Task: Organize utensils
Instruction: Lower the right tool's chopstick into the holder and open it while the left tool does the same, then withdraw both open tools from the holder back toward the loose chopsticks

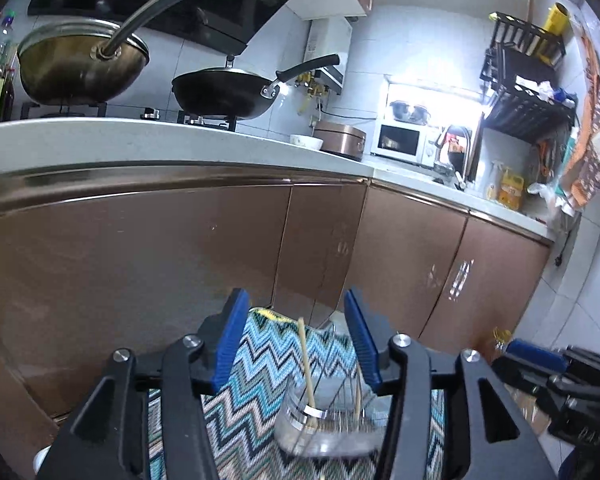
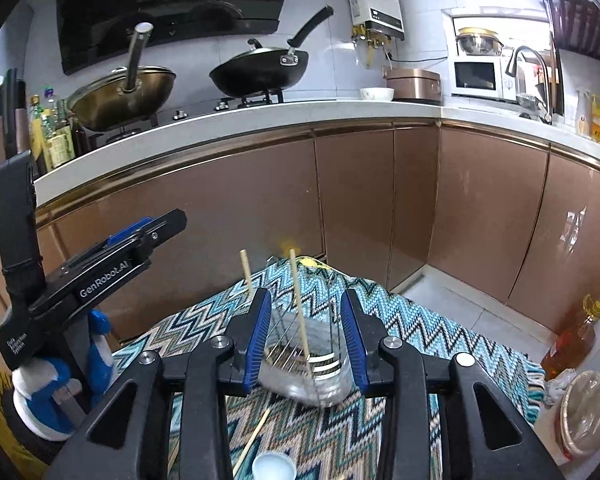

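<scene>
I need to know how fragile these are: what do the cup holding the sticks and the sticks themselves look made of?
Cup: clear glass or hard plastic, glossy; the zigzag cloth shows through it. I cannot tell which.
Sticks: pale matte tan, probably bamboo or wood chopsticks.

You face glossy brown cabinet doors [image 2: 236,200] under a white stone worktop [image 2: 260,114], white-tiled wall [image 1: 420,40] behind, pale tiled floor [image 2: 452,304].

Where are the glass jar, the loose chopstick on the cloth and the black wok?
glass jar [image 2: 320,376]: right wrist view, its clear wall.
loose chopstick [image 2: 252,440]: right wrist view, mid shaft.
black wok [image 2: 260,70]: right wrist view, outer bowl.
</scene>
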The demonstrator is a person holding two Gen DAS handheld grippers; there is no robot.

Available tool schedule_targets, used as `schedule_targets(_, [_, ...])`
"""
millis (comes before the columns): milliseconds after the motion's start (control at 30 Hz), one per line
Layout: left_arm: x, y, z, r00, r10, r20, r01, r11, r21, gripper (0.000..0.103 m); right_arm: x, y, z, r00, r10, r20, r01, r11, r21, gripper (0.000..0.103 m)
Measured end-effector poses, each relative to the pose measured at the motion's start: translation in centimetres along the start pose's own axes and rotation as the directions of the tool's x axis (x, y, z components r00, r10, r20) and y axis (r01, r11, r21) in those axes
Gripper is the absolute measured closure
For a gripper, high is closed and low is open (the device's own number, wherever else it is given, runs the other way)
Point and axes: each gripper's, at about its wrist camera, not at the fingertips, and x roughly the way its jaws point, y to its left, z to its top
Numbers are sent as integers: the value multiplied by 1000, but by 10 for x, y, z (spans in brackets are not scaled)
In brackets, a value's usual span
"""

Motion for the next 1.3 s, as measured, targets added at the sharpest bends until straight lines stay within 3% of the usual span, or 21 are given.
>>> schedule_targets(333, [-89, 34, 1, 998, 57, -35, -55, 996, 74, 47, -78, 15, -23, 999, -29, 36, 30, 999, -26, 67])
schedule_targets(467, [-112, 48, -5, 996, 77, -39, -74, 995, 74, 47, -105, 17, -33, 997, -51, 59, 51, 999, -2, 53])
schedule_targets(567, [-124, 54, -10, 996, 77, -50, -73, 995, 70, 47, -123, 21, -38, 995, -70, 71, 69, 998, 5, 51])
schedule_targets(1033, [-151, 50, -22, 998, 8, -65, -2, 996, 89, 47, -166, 22, -52, 990, -105, 91, 101, 994, 46, 42])
schedule_targets(1300, [-137, 49, -31, 990, -4, -138, 21, 992, 123, 47, -153, 16, -59, 994, -101, 45, 99, 994, 47, 42])
